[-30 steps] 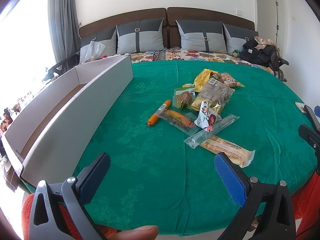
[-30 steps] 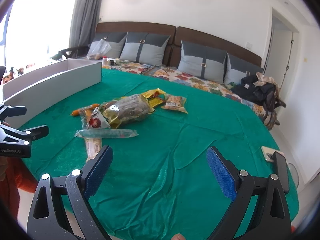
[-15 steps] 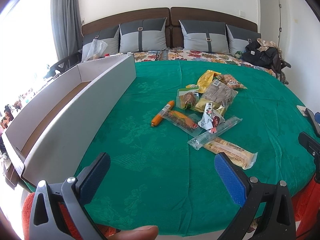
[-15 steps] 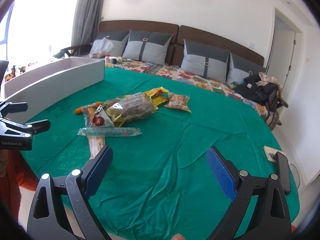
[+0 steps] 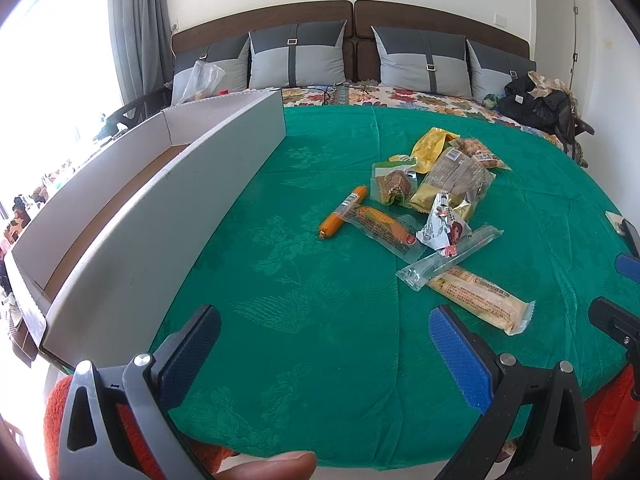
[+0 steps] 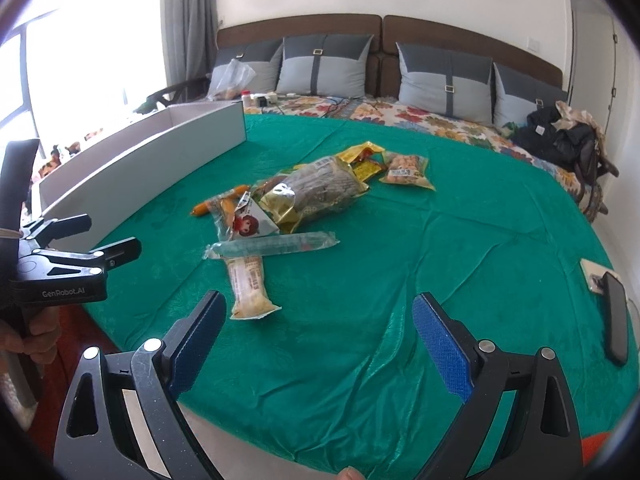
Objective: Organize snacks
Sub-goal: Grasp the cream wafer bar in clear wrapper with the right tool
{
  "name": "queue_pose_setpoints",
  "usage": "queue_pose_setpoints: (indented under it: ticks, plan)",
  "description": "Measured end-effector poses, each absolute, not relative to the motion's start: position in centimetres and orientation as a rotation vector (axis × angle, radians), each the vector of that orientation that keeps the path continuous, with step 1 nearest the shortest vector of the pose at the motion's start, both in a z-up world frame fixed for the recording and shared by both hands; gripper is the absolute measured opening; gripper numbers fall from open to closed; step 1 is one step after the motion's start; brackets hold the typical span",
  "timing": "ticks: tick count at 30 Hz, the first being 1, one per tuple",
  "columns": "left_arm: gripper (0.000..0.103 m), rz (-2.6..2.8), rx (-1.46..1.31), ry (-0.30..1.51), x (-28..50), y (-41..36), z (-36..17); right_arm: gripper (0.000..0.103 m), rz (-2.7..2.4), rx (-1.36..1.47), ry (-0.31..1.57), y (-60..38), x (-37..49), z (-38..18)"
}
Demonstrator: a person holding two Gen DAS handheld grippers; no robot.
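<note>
— What is hidden or hard to make out?

— The floor of the long white cardboard box (image 5: 160,208) along the left edge of the bed is only partly seen over its near wall; a strip of brown base is shown, and no contents can be made out. The clear plastic bag (image 5: 202,80) by the pillows is too blurred for its contents to be told. Print on the wrappers cannot be read. The black flat object (image 6: 614,316) at the right edge is cut by the fisheye rim.

— And the snacks?

— They are heaped on the green embossed bedspread (image 5: 320,320), right of the box and apart from it. From the left: an orange sausage stick (image 5: 343,212), a clear-wrapped sausage (image 5: 382,230), a small green-edged packet (image 5: 394,186), a large gold-and-clear bag (image 5: 454,186), a yellow pouch (image 5: 430,148), a crumpled cartoon-printed wrapper (image 5: 442,228), a long clear tube packet (image 5: 450,258) laid across a pale bread bar (image 5: 478,294), which lies nearest the front edge.

— The grippers?

— The left gripper (image 5: 324,350) and the right gripper (image 6: 318,336) are both held spread wide above the front edge, with nothing between the blue pads.

— The room?

— Grey pillows (image 5: 298,54) are propped against a brown headboard (image 5: 352,12); dark clothing (image 5: 536,106) is piled at the far right corner.
</note>
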State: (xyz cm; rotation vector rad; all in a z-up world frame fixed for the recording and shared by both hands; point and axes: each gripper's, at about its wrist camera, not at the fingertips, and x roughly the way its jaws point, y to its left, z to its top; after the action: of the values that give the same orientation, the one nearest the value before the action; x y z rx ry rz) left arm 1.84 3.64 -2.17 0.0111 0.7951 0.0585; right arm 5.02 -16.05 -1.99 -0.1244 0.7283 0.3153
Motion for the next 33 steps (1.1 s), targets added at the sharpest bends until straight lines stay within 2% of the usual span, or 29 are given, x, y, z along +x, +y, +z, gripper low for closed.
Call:
queue_pose_setpoints:
  ticks: [9, 15, 16, 17, 18, 25, 33]
  plan:
    - [0.103, 0.14, -0.002, 0.877, 3.7, 5.9, -4.6, 0.094, 0.459, -0.154, 1.071, -11.5, 11.7, -6.9]
    - [0.103, 0.138, -0.031, 0.959, 4.5, 6.8, -6.2, 0.091, 0.485, -0.266, 1.142, -8.1, 13.2, -7.9]
    - [0.103, 0.138, -0.031, 0.972, 4.7, 6.7, -6.4, 0.085, 0.486, -0.29, 1.146, -7.7, 13.1, -7.9]
    - [0.103, 0.137, -0.031, 0.98, 4.9, 6.6, -6.6, 0.052, 0.484, -0.31, 1.154, -7.4, 13.1, -8.1]
    - [0.103, 0.137, -0.029, 0.985, 5.0, 6.5, -6.8, 0.024, 0.475, -0.325, 1.17, -7.4, 13.0, -8.3]
    - [0.103, 0.129, -0.027, 1.043, 5.6, 6.3, -8.2, 0.024, 0.428, -0.246, 1.164, -11.0, 11.2, -7.9]
    - [0.103, 0.131, -0.066, 1.046, 5.8, 6.6, -9.0, 0.025, 0.118, -0.075, 1.043, -20.7, 9.8, -8.1]
